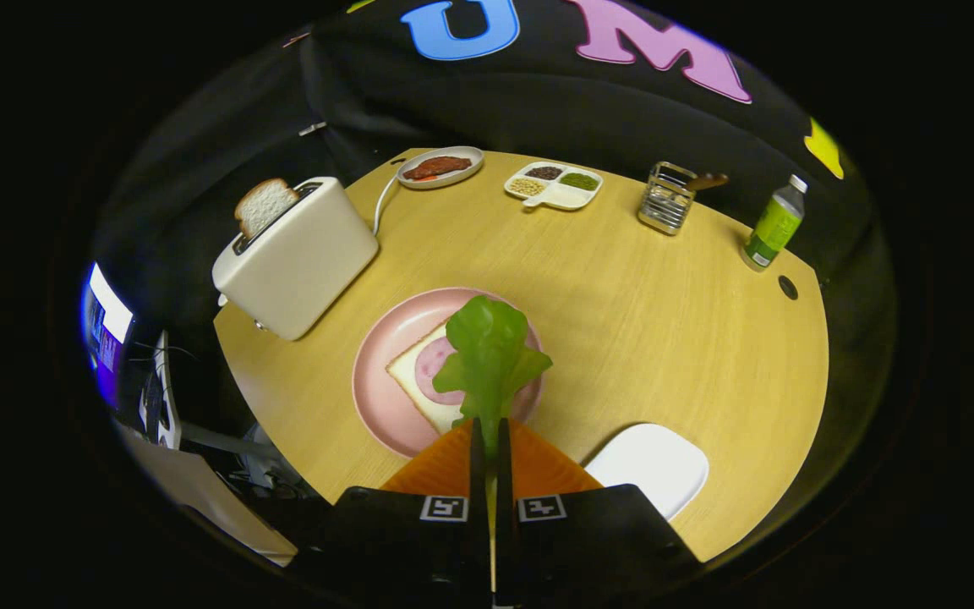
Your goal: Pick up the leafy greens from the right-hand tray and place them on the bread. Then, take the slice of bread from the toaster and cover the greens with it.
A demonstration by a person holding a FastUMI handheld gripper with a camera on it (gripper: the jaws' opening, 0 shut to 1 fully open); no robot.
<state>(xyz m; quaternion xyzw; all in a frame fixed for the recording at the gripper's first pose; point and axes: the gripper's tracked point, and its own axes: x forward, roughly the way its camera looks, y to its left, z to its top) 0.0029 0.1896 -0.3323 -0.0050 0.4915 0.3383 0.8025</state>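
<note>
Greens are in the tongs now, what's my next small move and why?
Probably lower straight down and then open: the tongs are shut on the green leafy lettuce piece, which hangs over the white bread slice with pink ham on the round pink plate.

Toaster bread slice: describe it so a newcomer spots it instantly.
On the round wooden table, find the white toaster beyond the pink plate. The bread slice stands upright in its slot, bare, unlike the plate's topped slice.

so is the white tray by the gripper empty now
Empty: the white tray shows a bare surface, while the gripper is shut on the leafy greens above the pink plate.
</note>
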